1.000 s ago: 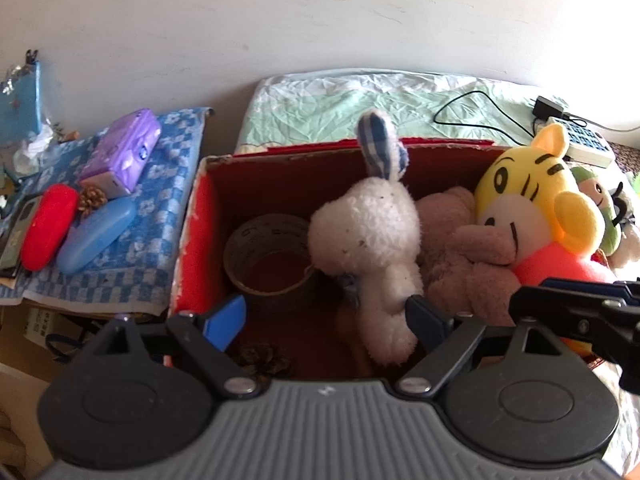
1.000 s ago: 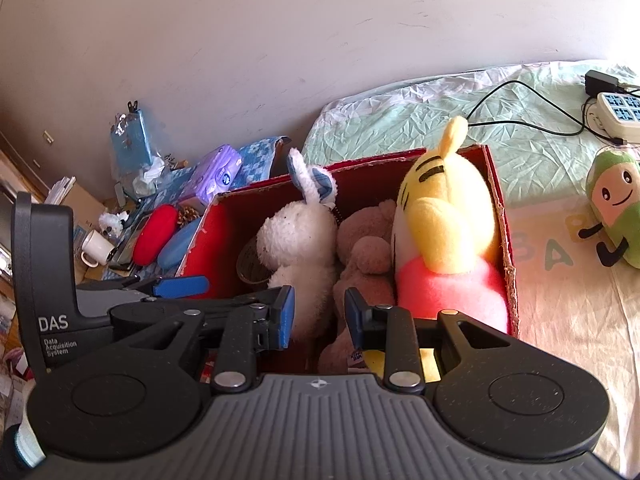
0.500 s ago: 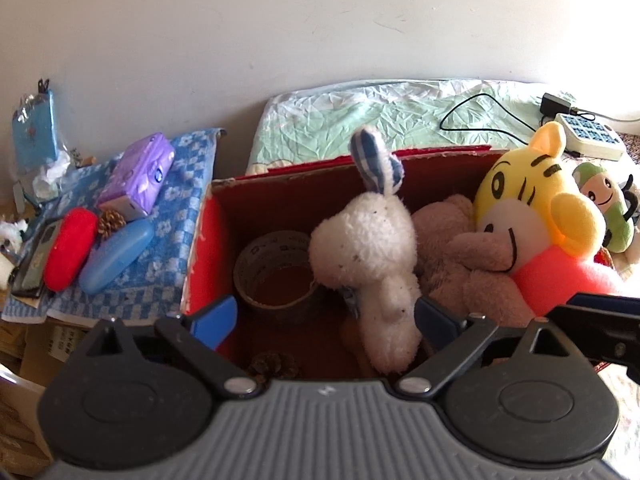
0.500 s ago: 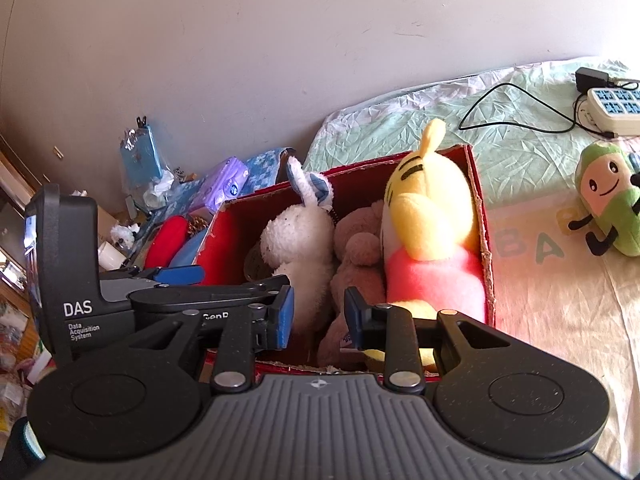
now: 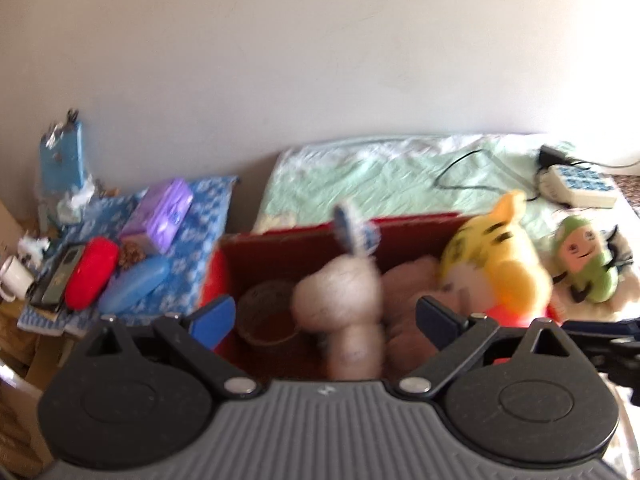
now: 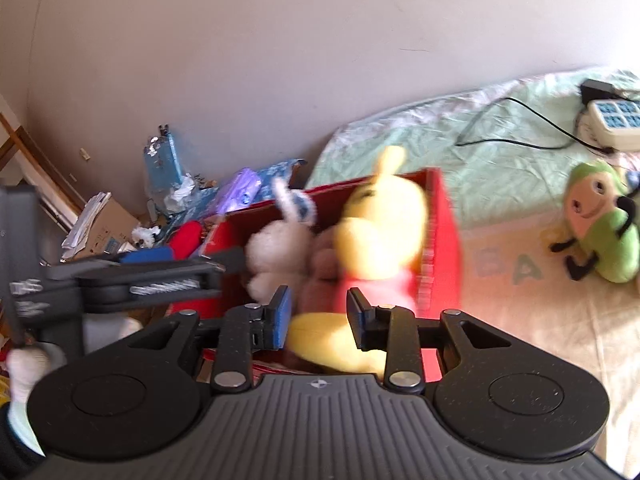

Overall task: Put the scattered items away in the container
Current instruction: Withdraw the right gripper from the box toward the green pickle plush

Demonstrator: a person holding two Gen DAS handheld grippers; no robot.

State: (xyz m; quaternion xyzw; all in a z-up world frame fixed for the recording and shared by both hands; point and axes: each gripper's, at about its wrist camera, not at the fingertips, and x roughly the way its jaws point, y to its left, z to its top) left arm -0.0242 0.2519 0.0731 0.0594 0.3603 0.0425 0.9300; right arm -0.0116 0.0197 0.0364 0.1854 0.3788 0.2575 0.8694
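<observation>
A red box (image 5: 280, 246) (image 6: 442, 240) stands on the bed. It holds a white rabbit plush (image 5: 340, 300) (image 6: 276, 252), a brown plush (image 5: 408, 292), a yellow tiger plush (image 5: 496, 264) (image 6: 380, 232) and a tape roll (image 5: 266, 312). A green plush (image 5: 584, 260) (image 6: 600, 224) lies on the bed to the right of the box. My left gripper (image 5: 324, 316) is open and empty above the box's near side. My right gripper (image 6: 318, 316) is open and empty over the tiger's near end. Both views are blurred.
A side table with a blue checked cloth (image 5: 200, 216) left of the box carries a purple case (image 5: 164, 210), a red case (image 5: 90, 272), a blue case (image 5: 134, 290) and a phone (image 5: 60, 276). A power strip (image 5: 576, 186) (image 6: 616, 124) and cable lie on the green sheet (image 5: 380, 176).
Both grippers have pulled back and up from the box, so more of the wall and bed shows. The right gripper's jaws have opened wider. The plush toys stay in the box.
</observation>
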